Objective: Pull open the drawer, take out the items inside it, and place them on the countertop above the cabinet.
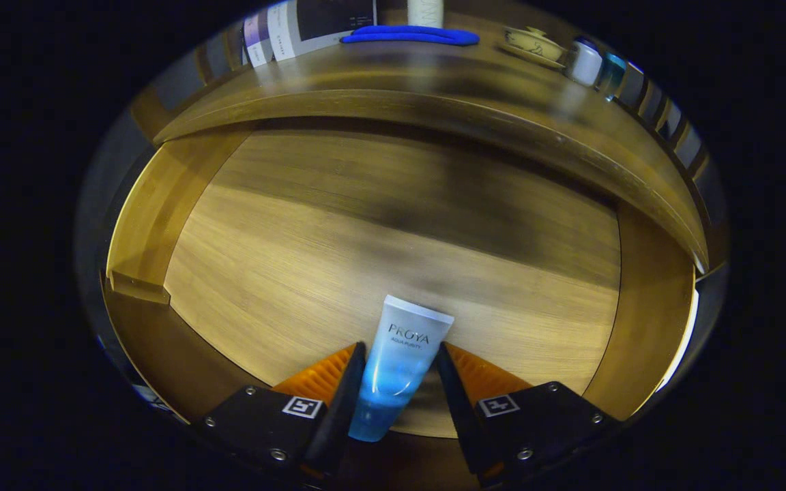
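Blue-and-white tube (398,365) lying on floor of open drawer (366,232), right between gripper (400,361) fingers, long axis running from 6 toward 12 o'clock, cap end nearest. Fingers straddling it closely, maybe touching; cannot tell if really clamping. Countertop (434,75) waiting beyond at 12 o'clock.

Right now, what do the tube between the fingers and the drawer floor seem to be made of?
The tube, lying between the gripper's fingers, looks like soft glossy plastic: white fading to translucent blue, with a curved highlight. Whether the fingers press on it is unclear. The drawer floor looks like wood or wood-grain laminate, matte, with straight grain lines; I cannot tell which.
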Available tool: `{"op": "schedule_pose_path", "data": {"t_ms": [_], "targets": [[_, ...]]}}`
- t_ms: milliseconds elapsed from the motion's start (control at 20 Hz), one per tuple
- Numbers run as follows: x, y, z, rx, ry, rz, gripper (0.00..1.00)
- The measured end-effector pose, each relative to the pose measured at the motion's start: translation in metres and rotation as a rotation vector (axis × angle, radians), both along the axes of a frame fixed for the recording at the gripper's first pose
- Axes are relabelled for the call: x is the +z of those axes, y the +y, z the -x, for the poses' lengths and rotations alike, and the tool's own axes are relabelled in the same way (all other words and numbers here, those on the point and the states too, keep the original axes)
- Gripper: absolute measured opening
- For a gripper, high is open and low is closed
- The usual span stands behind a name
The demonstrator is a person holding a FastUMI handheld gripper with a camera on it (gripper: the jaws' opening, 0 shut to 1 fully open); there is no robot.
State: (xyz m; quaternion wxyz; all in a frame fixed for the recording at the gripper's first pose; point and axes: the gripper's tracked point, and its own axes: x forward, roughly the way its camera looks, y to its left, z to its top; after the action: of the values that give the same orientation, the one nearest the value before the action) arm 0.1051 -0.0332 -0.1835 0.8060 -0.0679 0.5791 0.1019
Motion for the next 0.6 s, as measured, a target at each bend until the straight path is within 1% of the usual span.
{"op": "schedule_pose_path", "data": {"t_ms": [100,150,300,400,600], "targets": [[0.000,0.002,-0.001,0.012,-0.015,-0.005,0.64],[0.001,0.002,-0.003,0.025,-0.035,-0.009,0.60],[0.006,0.004,-0.012,0.056,-0.102,-0.009,0.55],[0.010,0.005,-0.017,0.074,-0.147,-0.012,0.55],[0.026,0.008,-0.027,0.070,-0.259,-0.047,0.55]]}}
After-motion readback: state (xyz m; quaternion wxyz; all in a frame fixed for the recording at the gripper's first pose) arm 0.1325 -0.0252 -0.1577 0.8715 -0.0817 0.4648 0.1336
